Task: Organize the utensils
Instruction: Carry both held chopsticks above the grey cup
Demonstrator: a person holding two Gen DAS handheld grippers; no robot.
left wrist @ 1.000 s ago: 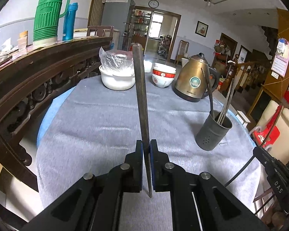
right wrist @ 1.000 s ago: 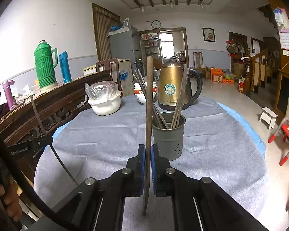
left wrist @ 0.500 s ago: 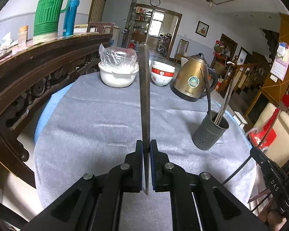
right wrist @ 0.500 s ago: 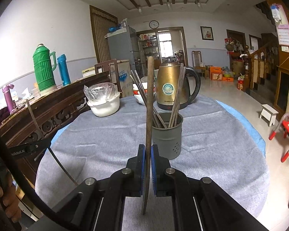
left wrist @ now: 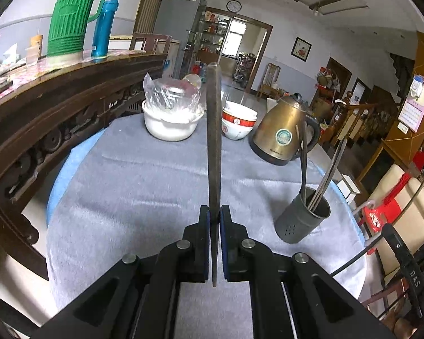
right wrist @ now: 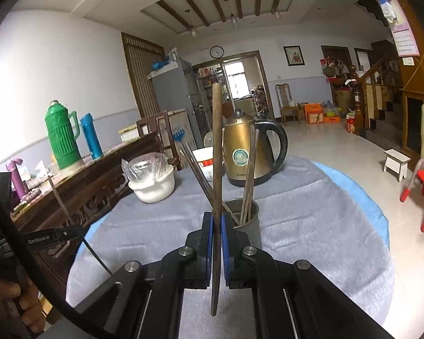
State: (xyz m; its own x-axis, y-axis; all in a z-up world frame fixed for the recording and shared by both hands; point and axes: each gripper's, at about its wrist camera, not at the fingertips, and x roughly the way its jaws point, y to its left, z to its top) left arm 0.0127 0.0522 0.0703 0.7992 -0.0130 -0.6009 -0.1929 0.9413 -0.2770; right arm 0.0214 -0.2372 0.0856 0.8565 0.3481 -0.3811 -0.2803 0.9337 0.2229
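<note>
Two dark brown chopsticks are being held upright above the grey tablecloth, one (left wrist: 213, 147) clamped left, one (right wrist: 217, 169) clamped right. Grey perforated holder (left wrist: 302, 220), several chopsticks leaning inside, is standing near the table's right edge.

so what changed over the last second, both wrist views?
Both hand-held grippers rose. In the right view the utensil holder dropped behind the right hand-held gripper and looks nearer. The left hand-held gripper lifted slightly. Unchanged: each stays clamped on its own chopstick; nothing released; kettle and bowls in place.
</note>
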